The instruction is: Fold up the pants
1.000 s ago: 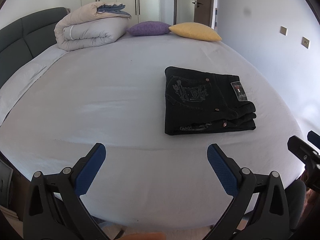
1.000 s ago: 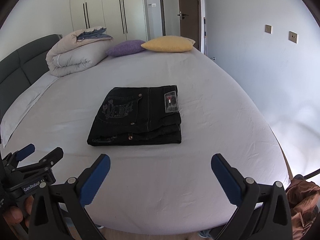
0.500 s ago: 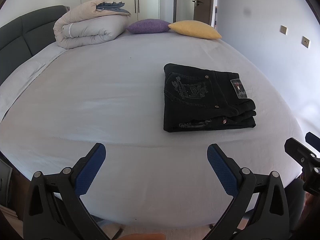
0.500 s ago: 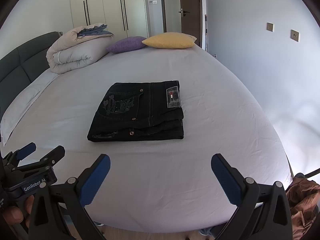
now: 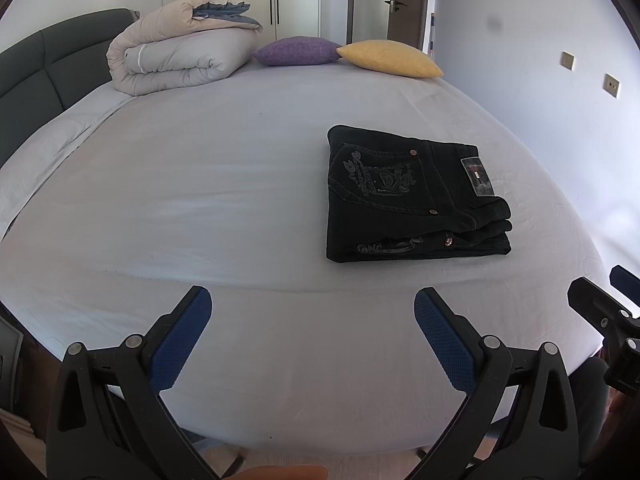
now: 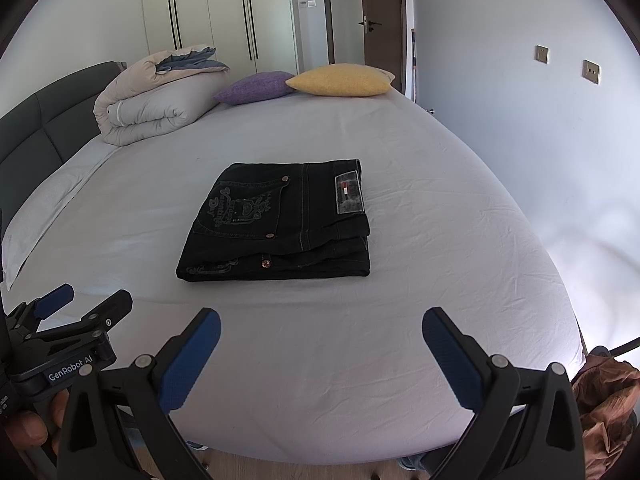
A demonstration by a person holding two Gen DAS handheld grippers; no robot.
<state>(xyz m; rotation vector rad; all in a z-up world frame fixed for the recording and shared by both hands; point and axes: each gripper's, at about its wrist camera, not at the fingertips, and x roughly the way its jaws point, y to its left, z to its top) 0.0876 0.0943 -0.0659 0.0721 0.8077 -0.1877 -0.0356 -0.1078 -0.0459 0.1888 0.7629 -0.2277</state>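
The black pants point(image 6: 280, 222) lie folded compactly on the bed point(image 6: 400, 360), so both the left hand-held gripper point(image 5: 312, 332) and the right hand-held gripper point(image 6: 320, 344) hover wide, empty, well clear, the folding apparently finished.

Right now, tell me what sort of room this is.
A bedroom, most likely: a wide bed with a pale sheet, a rolled beige duvet by the dark padded headboard, and tall white wardrobe doors.

Pants point(image 6: 280, 224): you see black denim, matt, pale stitching, small shiny metal rivets
Bed point(image 6: 420, 280): your sheet is smooth pale cloth, faintly creased
Duvet point(image 5: 176, 64): soft padded cloth, matt
Cushions point(image 6: 340, 79): coarse woven cloth
Left tongs point(image 5: 312, 336): matt black plastic, blue textured pads
Right tongs point(image 6: 320, 356): you see the same finish
Headboard point(image 5: 40, 68): dark matt upholstery
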